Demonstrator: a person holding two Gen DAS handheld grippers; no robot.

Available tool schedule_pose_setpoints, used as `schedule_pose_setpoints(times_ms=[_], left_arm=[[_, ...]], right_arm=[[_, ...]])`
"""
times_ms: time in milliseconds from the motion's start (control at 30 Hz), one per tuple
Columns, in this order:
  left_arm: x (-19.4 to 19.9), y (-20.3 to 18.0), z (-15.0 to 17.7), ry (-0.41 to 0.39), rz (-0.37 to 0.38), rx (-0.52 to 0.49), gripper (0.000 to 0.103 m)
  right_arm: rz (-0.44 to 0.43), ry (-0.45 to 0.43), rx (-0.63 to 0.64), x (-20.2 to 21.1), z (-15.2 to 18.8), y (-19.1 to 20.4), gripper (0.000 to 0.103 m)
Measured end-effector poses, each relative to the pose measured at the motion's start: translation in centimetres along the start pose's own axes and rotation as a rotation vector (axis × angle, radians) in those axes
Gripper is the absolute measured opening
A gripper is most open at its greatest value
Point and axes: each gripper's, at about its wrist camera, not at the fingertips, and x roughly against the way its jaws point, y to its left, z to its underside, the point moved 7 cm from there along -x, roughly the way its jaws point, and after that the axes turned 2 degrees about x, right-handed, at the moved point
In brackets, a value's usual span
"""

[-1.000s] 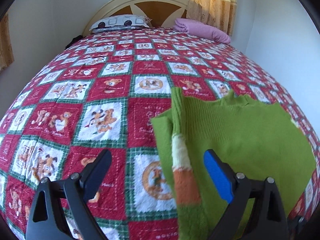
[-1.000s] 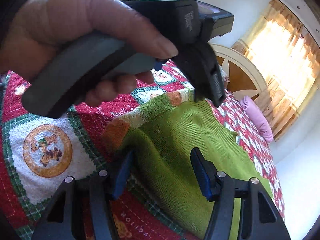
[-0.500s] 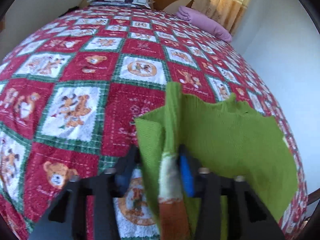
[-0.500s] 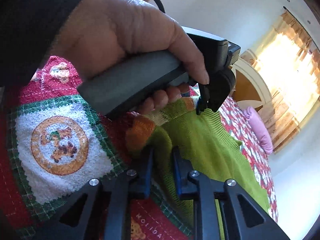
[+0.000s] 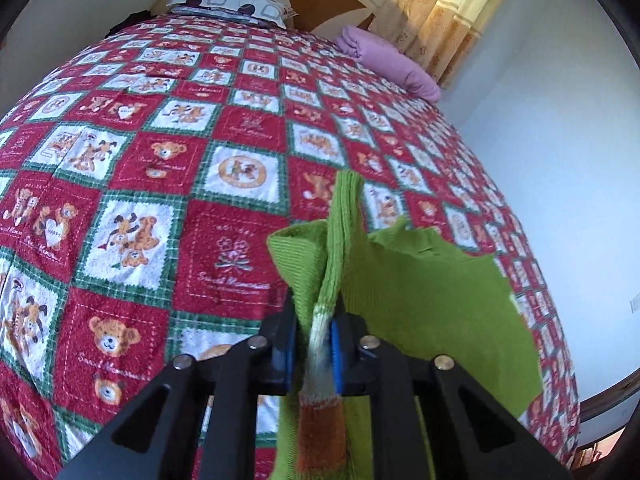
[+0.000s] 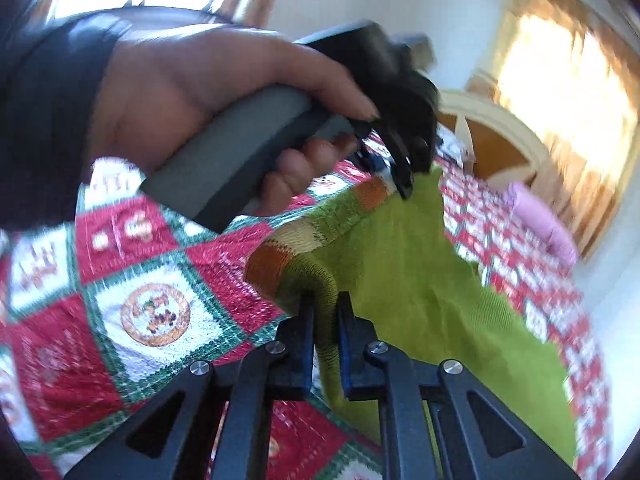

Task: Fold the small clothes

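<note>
In the left wrist view we see our left tongs (image 5: 311,350) clamped on the striped cuff band of the green sweater (image 5: 424,304), pinching a cream and orange ribbed strip between the blue pads. The sweater's body spreads to the right over the patchwork teddy-bear quilt (image 5: 160,184) on the bed, with a spotted pillow (image 5: 230,3) and a folded purple blanket (image 5: 390,62) near the headboard. In the right wrist view, our right tongs (image 6: 325,338) are closed on a folded green edge of the same sweater (image 6: 420,280), lifted a little off the quilt (image 6: 132,280). Beyond, the left hand (image 6: 224,92) squeezes the other tongs' grey handle, blurred.
</note>
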Motion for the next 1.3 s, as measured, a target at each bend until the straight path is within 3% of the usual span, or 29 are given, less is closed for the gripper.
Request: schedule_pose_setpoints(times_ms=[200, 600, 1300], left_arm=[[1.6, -3.3, -0.5, -0.018, 0.032, 0.019, 0.014], [2.3, -10.1, -1.5, -0.04, 0.055, 0.041, 0.014], [-1.3, -19.8, -0.3, 0.012, 0.14, -0.041, 0.014]], right_arm=[[-0.066, -0.024, -0.213, 2.2, 0.4, -4.8, 0.009], [-0.1, -0.049, -0.46, 4.9, 3.3, -11.5, 0.009], [-0.125, -0.035, -0.689, 9.0, 9.1, -18.3, 0.008]])
